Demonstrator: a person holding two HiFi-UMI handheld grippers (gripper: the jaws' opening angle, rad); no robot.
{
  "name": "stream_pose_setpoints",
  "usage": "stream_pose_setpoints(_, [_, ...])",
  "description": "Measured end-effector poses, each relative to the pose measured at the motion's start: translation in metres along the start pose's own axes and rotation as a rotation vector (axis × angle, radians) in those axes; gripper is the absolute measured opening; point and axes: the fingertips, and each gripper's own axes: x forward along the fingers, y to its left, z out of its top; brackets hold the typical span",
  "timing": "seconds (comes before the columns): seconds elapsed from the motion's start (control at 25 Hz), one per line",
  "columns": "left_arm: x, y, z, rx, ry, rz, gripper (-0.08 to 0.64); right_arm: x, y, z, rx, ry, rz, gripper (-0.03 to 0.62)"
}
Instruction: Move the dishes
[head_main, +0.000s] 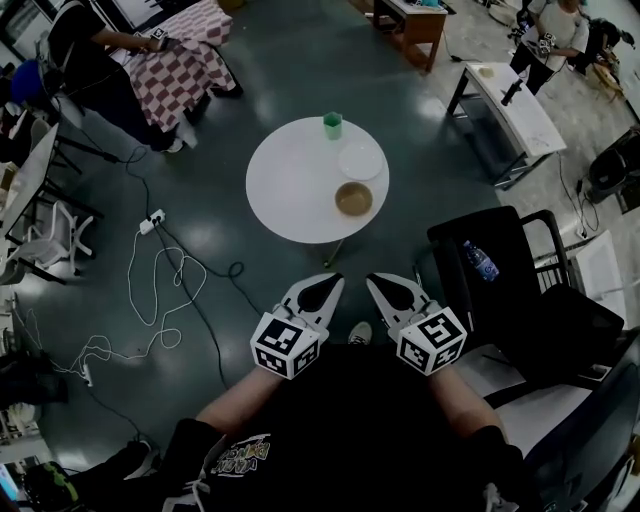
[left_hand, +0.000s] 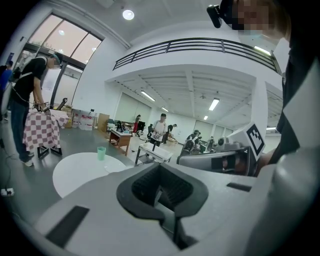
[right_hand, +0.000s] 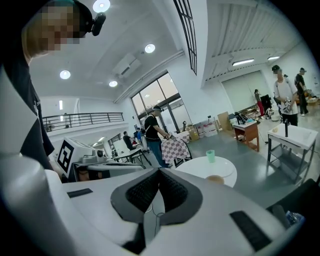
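Observation:
A round white table (head_main: 295, 185) stands ahead of me on the dark floor. On it are a green cup (head_main: 332, 124) at the far edge, a white plate (head_main: 360, 161) and a brown bowl (head_main: 353, 198) nearer to me. My left gripper (head_main: 336, 278) and right gripper (head_main: 372, 278) are held side by side in front of my body, short of the table, both shut and empty. In the left gripper view the table (left_hand: 75, 172) and cup (left_hand: 101, 153) show beyond the shut jaws. In the right gripper view the cup (right_hand: 210, 156) and bowl (right_hand: 216, 179) are visible.
A black chair (head_main: 520, 300) with a water bottle (head_main: 480, 262) on it stands close at my right. White cables (head_main: 160, 275) and a power strip (head_main: 152, 221) lie on the floor at left. A person (head_main: 95, 70) stands by a checkered table (head_main: 185, 60). A white desk (head_main: 510, 100) is far right.

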Motion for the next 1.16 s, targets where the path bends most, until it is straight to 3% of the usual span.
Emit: stream_pose_setpoints(1.16, [-0.0051,0.0003,-0.0014,0.017,0.003,-0.008,0.005,0.005,0.0056,-0.0046,0.012,0.008,0.006,0.021])
